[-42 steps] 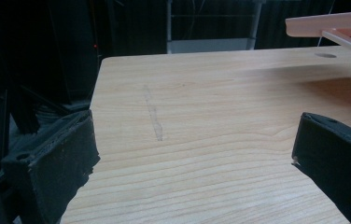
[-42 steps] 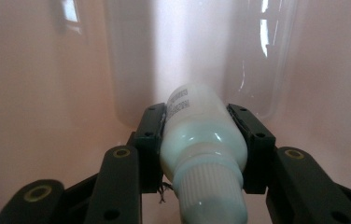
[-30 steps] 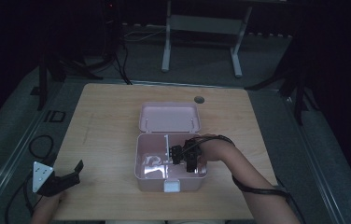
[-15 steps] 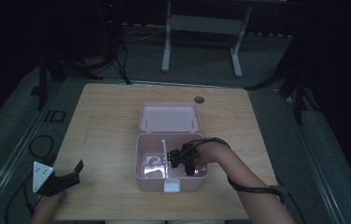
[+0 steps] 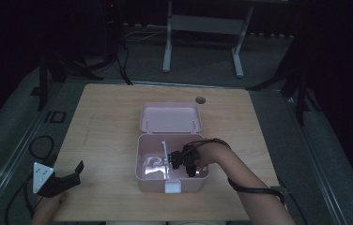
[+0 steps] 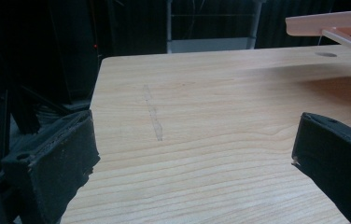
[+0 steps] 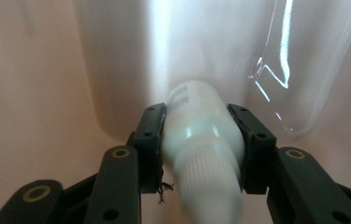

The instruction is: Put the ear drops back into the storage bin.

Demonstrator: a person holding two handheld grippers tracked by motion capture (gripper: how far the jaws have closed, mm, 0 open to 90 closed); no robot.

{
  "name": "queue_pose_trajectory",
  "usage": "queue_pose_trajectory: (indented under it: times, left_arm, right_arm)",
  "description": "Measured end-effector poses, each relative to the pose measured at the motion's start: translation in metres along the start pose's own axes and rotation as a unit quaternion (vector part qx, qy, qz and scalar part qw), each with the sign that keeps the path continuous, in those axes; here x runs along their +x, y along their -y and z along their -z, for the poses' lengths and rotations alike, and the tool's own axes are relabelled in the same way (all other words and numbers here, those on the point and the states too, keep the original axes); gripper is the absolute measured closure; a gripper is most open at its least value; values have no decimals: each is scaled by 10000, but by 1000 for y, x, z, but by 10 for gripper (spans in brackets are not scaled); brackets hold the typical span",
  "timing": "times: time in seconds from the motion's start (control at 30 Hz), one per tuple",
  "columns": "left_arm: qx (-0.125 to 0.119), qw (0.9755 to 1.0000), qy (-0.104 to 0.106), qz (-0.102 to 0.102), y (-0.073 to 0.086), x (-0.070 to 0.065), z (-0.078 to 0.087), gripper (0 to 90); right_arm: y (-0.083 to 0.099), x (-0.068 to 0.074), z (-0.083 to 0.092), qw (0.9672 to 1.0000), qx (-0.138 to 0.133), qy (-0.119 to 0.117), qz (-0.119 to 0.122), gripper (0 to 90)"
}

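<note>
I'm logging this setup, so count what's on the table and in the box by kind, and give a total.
Pink box, lid open: 1
White bottle, clamped by the right gripper inside the box: 1
Clear plastic piece in the box: 1
Grippers, with the left gripper at the table's near left corner: 2
Total: 5

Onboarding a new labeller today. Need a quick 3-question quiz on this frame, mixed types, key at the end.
1. True or false: the right gripper has its jaws closed on a white bottle.
2. Multiple choice: where is the left gripper? A) inside the pink box B) at the near left part of the table, jaws apart and holding nothing C) on the box lid
3. Fill in: the lid of the pink box is ____ (open or closed).

Key
1. True; in the right gripper view the pads press both sides of the bottle.
2. B
3. open; it lies back behind the box.
</note>
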State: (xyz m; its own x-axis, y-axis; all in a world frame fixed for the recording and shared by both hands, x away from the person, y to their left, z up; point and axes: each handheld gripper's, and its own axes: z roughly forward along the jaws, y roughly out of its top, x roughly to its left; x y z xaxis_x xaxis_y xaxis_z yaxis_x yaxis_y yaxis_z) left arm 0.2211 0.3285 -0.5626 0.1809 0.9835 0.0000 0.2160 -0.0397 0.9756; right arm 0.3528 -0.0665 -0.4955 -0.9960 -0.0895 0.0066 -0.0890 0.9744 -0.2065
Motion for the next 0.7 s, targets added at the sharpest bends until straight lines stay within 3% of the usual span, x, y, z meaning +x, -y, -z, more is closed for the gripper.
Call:
queue_pose_trajectory:
  times: [0.27,0.7]
  left_arm:
    - [-2,10000,0,1,0,0,0,4]
    - [6,10000,-5,-7,0,0,0,4]
  right_arm:
    - [2,0,4,10000,-70,-58,7,550]
    - [15,5,47,9982,-557,203,-131,468]
